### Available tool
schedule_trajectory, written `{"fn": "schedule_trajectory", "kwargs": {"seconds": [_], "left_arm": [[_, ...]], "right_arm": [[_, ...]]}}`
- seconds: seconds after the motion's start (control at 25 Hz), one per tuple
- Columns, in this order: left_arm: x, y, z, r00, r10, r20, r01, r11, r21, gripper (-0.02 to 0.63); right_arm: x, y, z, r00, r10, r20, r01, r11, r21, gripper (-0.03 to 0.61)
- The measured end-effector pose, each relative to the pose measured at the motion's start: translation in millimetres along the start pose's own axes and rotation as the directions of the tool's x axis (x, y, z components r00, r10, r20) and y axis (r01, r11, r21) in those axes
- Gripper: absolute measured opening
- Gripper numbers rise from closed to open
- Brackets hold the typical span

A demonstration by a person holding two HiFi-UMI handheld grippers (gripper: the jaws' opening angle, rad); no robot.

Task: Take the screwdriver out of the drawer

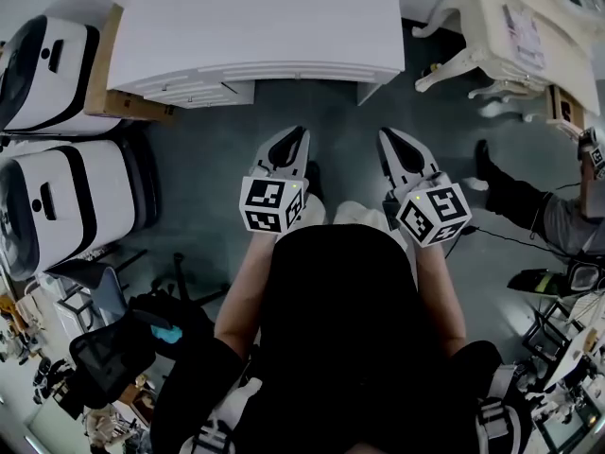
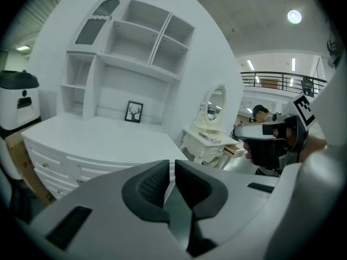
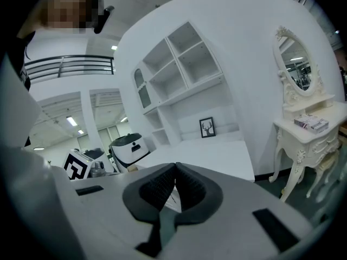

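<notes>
No screwdriver is in sight in any view. The white desk (image 1: 265,17) stands ahead of me, and its front drawers (image 1: 198,91) all look closed. My left gripper (image 1: 301,132) and right gripper (image 1: 385,132) hang side by side over the grey floor, short of the desk. Both are shut with nothing between the pads. In the left gripper view the jaws (image 2: 172,164) point at the desk top and its drawer fronts (image 2: 54,167). The right gripper (image 3: 175,167) faces the desk (image 3: 217,153) and its shelf unit.
Two white-and-black machines (image 1: 57,64) (image 1: 66,201) and a cardboard box (image 1: 109,74) stand left of the desk. An ornate white vanity (image 1: 510,26) is at the right, with a seated person (image 1: 529,206) near it. A small deer picture (image 2: 133,112) leans on the desk.
</notes>
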State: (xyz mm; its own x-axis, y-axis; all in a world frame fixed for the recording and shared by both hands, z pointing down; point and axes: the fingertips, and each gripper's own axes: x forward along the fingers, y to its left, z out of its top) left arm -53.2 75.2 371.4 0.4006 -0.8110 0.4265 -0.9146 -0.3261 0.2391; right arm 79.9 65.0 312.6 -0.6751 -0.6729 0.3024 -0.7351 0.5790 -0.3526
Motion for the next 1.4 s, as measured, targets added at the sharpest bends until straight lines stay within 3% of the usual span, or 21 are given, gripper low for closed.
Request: {"fn": "schedule_trajectory", "kwargs": {"seconds": [0.44, 0.92, 1.4], "left_arm": [[46, 76, -21, 0.993, -0.067, -0.096, 0.068, 0.998, 0.010, 0.035], [137, 138, -64, 0.978, -0.067, -0.198, 0.055, 0.996, -0.066, 0.066], [215, 181, -116, 0.959, -0.028, -0.282, 0.002, 0.996, -0.093, 0.133]], "right_arm": [[61, -1, -11, 0.993, -0.103, -0.049, 0.104, 0.995, 0.010, 0.017], [110, -31, -22, 0.973, -0.190, -0.130, 0.191, 0.982, -0.006, 0.017], [127, -40, -54, 0.955, -0.207, -0.210, 0.223, 0.974, 0.050, 0.017]]}}
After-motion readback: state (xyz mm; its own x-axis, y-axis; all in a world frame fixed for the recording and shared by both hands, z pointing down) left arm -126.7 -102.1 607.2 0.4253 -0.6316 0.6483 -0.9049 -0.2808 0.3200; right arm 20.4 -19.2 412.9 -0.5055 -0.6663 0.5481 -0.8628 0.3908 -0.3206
